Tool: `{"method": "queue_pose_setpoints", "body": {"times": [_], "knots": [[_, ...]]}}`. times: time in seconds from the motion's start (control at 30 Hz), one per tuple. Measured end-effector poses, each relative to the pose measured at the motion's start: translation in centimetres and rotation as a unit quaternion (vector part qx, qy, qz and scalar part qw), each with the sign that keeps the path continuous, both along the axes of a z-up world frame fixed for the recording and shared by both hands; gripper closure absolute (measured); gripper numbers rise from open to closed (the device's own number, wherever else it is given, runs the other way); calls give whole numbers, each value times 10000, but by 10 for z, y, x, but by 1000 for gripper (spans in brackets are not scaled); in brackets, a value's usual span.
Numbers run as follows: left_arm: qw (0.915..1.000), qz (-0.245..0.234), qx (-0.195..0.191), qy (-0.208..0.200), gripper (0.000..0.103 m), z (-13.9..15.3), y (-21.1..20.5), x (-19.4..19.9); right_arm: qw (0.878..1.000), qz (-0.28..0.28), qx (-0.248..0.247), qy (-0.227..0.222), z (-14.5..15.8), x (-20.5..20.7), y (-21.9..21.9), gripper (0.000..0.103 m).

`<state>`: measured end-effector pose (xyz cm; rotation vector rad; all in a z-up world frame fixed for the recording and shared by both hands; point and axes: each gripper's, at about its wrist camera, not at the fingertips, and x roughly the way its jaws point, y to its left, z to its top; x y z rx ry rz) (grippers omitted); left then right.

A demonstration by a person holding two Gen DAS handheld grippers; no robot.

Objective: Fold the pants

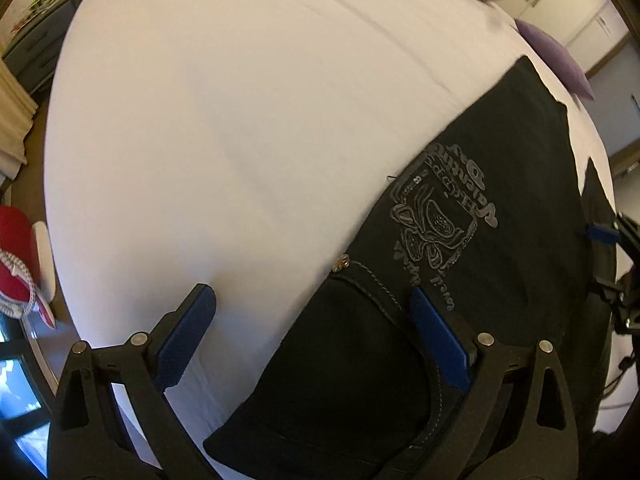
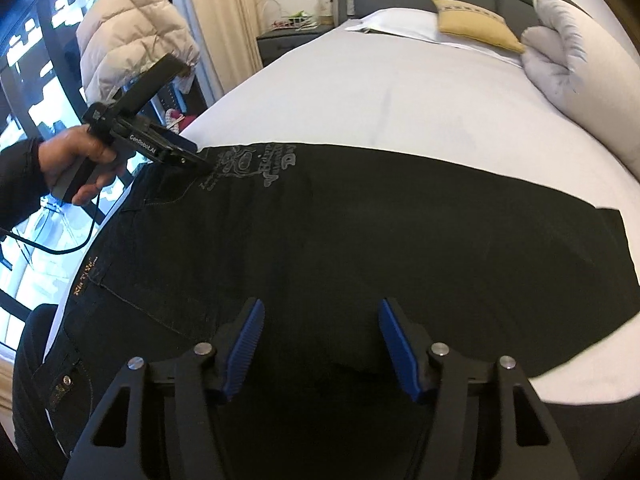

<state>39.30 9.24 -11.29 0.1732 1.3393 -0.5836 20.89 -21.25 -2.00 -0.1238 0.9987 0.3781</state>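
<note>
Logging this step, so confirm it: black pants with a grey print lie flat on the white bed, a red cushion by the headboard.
One error: the cushion is yellow, not red, as the right wrist view shows. The black pants with the grey print do lie flat on the white bed.

Open left tongs straddle black pants' edge — white bed beneath.

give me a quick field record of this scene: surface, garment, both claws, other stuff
surface: bed with white sheet
garment: black pants laid flat, grey print near the pocket
left claw: open, over the pants' edge by the pocket
right claw: open, above the pants, nothing gripped
other: yellow pillow, white jacket by the window
</note>
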Motion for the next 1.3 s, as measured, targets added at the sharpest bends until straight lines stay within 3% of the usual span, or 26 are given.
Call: {"method": "queue_pose_setpoints", "body": {"times": [0.1,0.2,0.27,0.33,0.53,0.77,0.9,1.1,1.17,1.3], "knots": [[9996,-246,27,150,11,-1,-2,6,10000,79,50,25,1,4,4,41],[9989,-356,135,266,34,3,0,8,9999,160,50,-10,2,6,10,41],[9988,-290,40,381,68,9,4,16,9998,211,59,-22,4,7,16,41],[9984,-228,-147,487,88,17,8,11,9997,239,64,-34,5,8,18,41],[9993,-23,-338,135,97,35,21,-1,9996,243,74,-154,14,18,21,41],[9963,-35,-384,-767,98,87,28,-56,9935,949,-337,-527,32,54,48,41],[9909,-125,-198,-1327,99,109,17,-90,9824,1588,-760,-617,37,87,66,41],[9897,51,-401,-1370,99,112,21,-96,9616,2374,-1335,-334,24,120,82,41],[9896,66,-418,-1374,99,98,-8,-101,9509,2605,-1644,-291,16,124,88,42],[9894,66,-446,-1384,99,99,-10,-103,9373,2926,-1892,4,2,140,95,42]]}}
